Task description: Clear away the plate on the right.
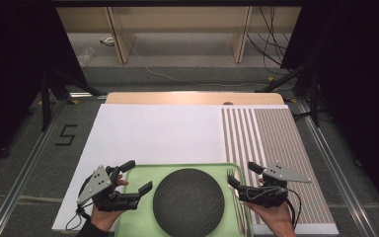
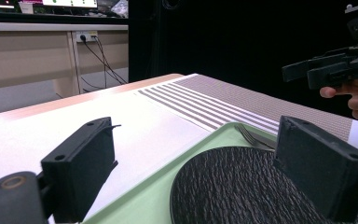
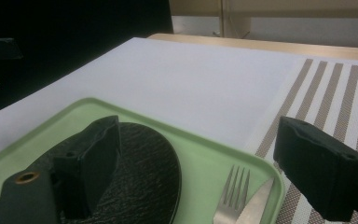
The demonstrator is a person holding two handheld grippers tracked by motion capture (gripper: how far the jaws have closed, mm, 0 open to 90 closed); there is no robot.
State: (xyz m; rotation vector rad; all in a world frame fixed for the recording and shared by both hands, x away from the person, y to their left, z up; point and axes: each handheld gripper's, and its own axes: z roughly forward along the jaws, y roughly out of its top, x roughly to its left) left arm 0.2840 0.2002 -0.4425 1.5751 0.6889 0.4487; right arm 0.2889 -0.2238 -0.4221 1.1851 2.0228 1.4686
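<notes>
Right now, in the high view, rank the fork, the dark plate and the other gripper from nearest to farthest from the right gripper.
From the right gripper:
1. Fork, right beside it along the right edge of the green tray.
2. Dark plate, at the tray's middle, to its left.
3. Left gripper, across the plate, over the tray's left edge.

- Tray point(image 1: 143, 170): pale green.
- Plate point(image 1: 188, 201): dark grey, rough bark-like texture.
- Fork point(image 3: 229, 196) and knife point(image 3: 255, 204): silver.
- Mat point(image 1: 150, 131): plain white, with brown-and-white stripes point(image 1: 271, 133) on the right.
- Grippers: left point(image 1: 134, 177), right point(image 1: 242, 175), both black.
</notes>
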